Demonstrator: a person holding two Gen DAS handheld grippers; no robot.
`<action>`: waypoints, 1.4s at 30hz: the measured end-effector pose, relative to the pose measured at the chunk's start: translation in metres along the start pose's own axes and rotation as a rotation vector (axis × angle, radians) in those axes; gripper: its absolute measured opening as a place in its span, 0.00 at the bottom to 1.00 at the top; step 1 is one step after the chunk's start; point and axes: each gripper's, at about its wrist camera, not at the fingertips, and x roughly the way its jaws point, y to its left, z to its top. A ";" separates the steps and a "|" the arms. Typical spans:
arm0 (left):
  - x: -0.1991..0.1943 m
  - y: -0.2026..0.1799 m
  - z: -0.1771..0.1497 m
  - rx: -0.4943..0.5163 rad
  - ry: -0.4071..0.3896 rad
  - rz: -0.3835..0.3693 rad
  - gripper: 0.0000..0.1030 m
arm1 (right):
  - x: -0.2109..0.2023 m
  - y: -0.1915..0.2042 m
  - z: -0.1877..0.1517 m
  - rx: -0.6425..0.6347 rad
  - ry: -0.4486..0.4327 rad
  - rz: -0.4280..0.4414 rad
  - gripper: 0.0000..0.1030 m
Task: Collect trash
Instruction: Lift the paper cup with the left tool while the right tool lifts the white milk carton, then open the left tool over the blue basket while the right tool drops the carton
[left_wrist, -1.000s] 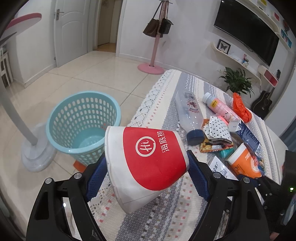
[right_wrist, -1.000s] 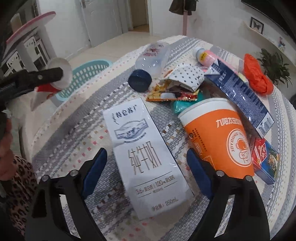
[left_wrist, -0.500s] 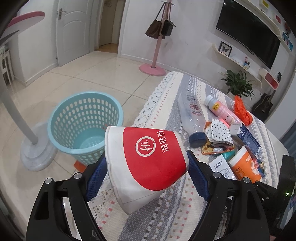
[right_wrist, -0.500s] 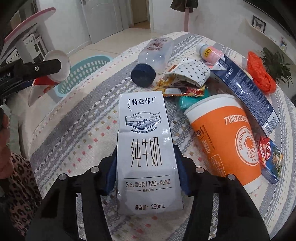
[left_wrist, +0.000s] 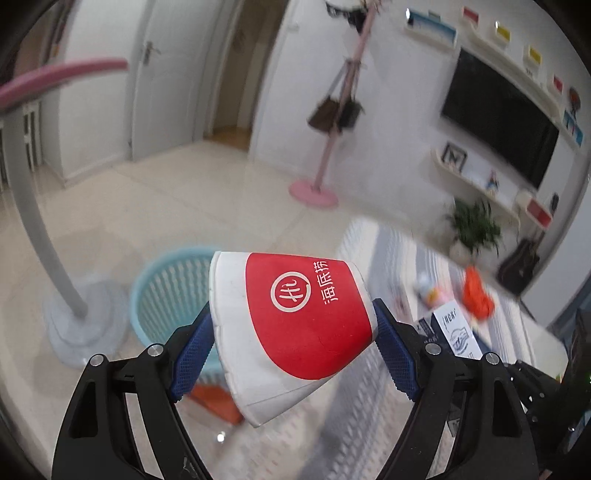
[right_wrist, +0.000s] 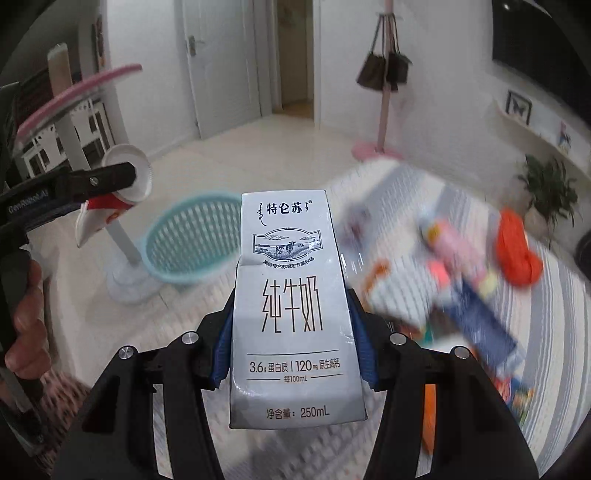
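Here, largest first. The table carries a striped cloth with a blurred scatter of trash on its far side; items cannot be told apart beyond an orange bag. The basket, teal and perforated, stands on the floor just beside the table's edge, next to a white stand base.

The carton, a 250 mL milk box, sits upright in the right gripper, both blue pads pressed on its side faces, clear of the cloth. Judgement: light, likely empty, its walls give under pressure; the faces look slick. A hold low on the side panels, as now, looks sound.

The cup, red-and-white paper, lies sideways across the left gripper, fingers closed on rim end and base end, with the basket behind and below it. Judgement: very light, crushable; the cone shape could squirt out of a squeeze along its taper. Gripping end to end avoids that, though the rim could buckle.

Both pieces look ready to drop into the basket; neither is over its mouth for certain.
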 end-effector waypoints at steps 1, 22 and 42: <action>-0.004 0.008 0.011 -0.003 -0.021 0.006 0.77 | 0.002 0.004 0.009 0.000 -0.013 0.012 0.49; 0.170 0.177 -0.012 -0.223 0.335 0.020 0.77 | 0.229 0.095 0.047 0.110 0.354 0.150 0.49; 0.230 0.194 -0.055 -0.256 0.494 -0.038 0.78 | 0.274 0.101 0.037 0.089 0.489 0.044 0.50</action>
